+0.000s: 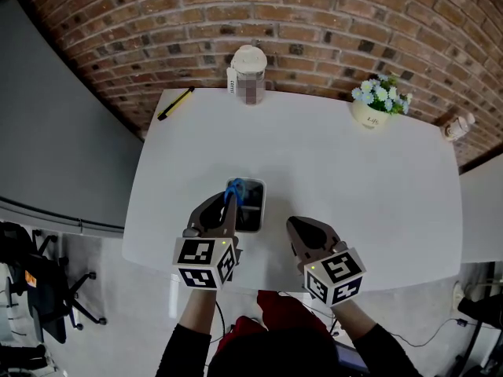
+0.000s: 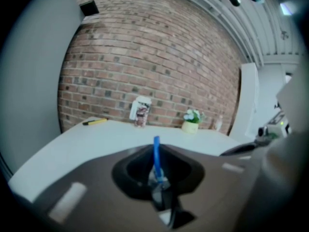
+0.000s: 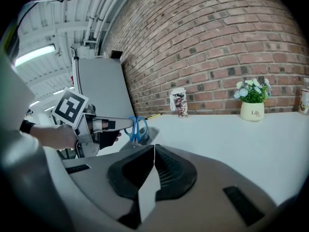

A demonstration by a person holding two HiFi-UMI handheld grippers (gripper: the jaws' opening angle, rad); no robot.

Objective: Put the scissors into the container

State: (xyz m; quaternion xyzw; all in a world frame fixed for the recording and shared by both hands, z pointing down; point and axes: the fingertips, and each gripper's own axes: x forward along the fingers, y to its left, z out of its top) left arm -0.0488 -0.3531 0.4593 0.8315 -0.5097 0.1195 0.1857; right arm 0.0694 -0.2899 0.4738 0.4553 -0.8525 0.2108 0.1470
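Left gripper (image 1: pixel 233 198) tilting slightly downward, jaws nearly together and pinching the scissors (image 3: pixel 134 128) by the blue handle, right gripper (image 1: pixel 295 225) hovering just beside it, angling down likewise, jaws meeting on nothing, both dark-sleeved forearms reaching forward.

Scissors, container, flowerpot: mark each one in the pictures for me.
Scissors (image 3: pixel 138 128): right gripper view, on the blue handle loops.
Container (image 1: pixel 263 207): head view, on its right rim.
Flowerpot (image 1: pixel 371 117): head view, on the pot's cream wall below the flowers.

Open tabletop (image 1: pixel 361 187) right of container (image 1: pixel 253 209)
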